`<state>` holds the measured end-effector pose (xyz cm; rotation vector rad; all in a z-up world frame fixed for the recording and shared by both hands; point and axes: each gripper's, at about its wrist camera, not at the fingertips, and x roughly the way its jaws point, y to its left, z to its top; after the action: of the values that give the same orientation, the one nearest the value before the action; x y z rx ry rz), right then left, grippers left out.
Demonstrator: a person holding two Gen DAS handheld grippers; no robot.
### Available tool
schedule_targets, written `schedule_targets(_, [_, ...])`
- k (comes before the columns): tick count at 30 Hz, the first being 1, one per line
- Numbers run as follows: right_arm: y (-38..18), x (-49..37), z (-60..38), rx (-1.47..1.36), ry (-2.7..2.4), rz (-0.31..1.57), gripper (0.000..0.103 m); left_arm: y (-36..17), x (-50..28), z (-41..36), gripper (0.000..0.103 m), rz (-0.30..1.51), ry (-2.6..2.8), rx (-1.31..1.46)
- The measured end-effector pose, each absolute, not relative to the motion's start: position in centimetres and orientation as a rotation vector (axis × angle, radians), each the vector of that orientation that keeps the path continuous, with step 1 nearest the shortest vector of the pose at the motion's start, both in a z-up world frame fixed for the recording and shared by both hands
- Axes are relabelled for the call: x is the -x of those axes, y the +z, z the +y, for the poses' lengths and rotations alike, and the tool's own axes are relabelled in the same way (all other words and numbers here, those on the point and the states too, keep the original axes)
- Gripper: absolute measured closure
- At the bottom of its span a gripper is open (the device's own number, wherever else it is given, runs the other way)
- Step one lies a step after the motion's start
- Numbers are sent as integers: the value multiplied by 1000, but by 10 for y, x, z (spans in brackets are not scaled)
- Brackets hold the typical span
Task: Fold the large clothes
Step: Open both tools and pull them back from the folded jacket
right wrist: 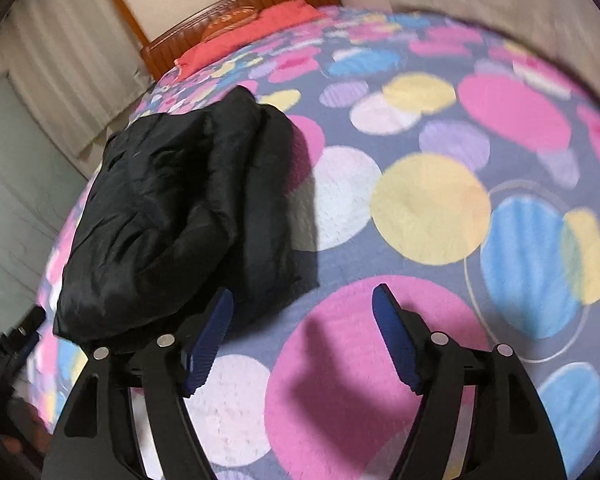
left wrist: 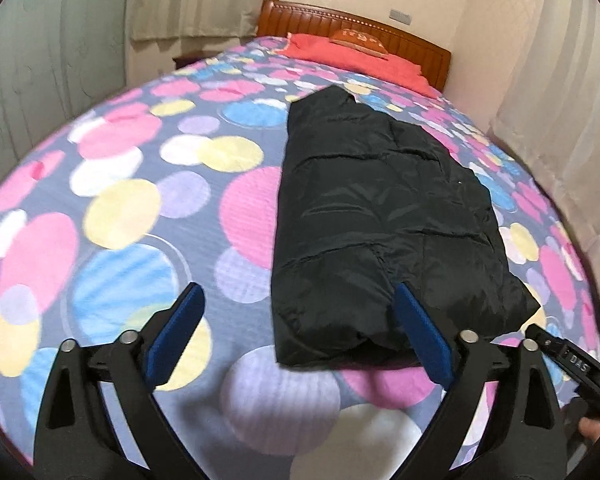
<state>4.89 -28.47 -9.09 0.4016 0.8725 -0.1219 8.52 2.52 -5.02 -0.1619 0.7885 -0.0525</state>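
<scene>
The black quilted puffer jacket (left wrist: 384,216) lies folded into a long bundle on the bed's bedspread with coloured circles (left wrist: 140,200). The left gripper (left wrist: 296,328) is spread wide, grasping nothing; its right blue pad overlaps the jacket's near edge, contact unclear. The right gripper (right wrist: 302,328) is likewise released above the bedspread. A motion-blurred red pillow (left wrist: 356,56) lies at the wooden headboard (left wrist: 340,20).

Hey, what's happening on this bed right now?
A person is folding a black jacket on a bed with a dotted bedspread, using a handheld tool in each hand. The jacket lies folded into a long bundle. Both tools are open and hold nothing: the left tool is at the jacket's near end, and the right tool is over the bedspread beside it.
</scene>
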Motion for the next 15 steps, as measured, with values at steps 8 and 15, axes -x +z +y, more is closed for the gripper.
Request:
schedule_targets(8, [-38,-35,-247,-253,-116,755,24,-15,-63,18,4,698,-24,96])
schedule_targets(15, [-8,-26,-225,-191,-96,702,24,-1,-53,14,3,689,-55,94])
